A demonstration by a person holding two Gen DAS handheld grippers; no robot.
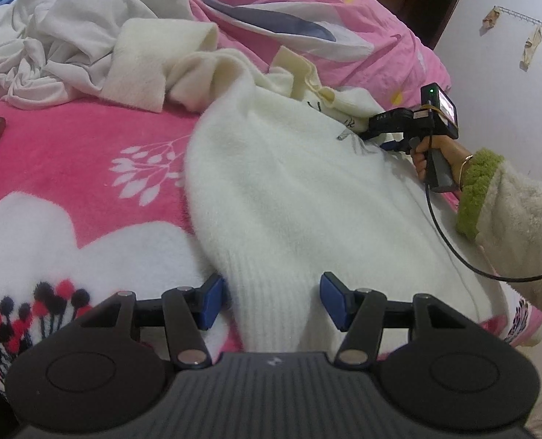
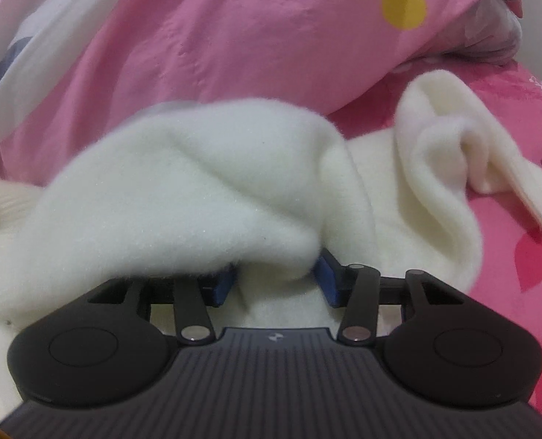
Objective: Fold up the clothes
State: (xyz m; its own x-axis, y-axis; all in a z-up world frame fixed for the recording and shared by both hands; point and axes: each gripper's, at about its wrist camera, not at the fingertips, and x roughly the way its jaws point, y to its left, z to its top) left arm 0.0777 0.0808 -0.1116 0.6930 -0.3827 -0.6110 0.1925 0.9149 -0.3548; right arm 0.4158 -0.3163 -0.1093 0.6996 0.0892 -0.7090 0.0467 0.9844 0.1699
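Clothes to fold lie on the bed: a fluffy cream-white knitted sweater is spread over a bright pink fleece blanket with white leaf shapes. Its ribbed hem sits right between the jaws of the left gripper, and its far end reaches out ahead to the right gripper.

Past the left jaws, further back, a pink quilt with grey-blue and white leaf shapes is bunched up, and a crumpled white sheet lies ahead to the left. A cream sleeve with a ribbed cuff flops ahead and to the right of the right jaws.

The left jaws stand wide apart, one on each side of the hem. The right jaws are partly apart, with a hump of the sweater lying over and between them; I cannot tell if they really pinch it.

To fold well, I think each gripper should hold only one edge, lift evenly, and keep the cloth flat.
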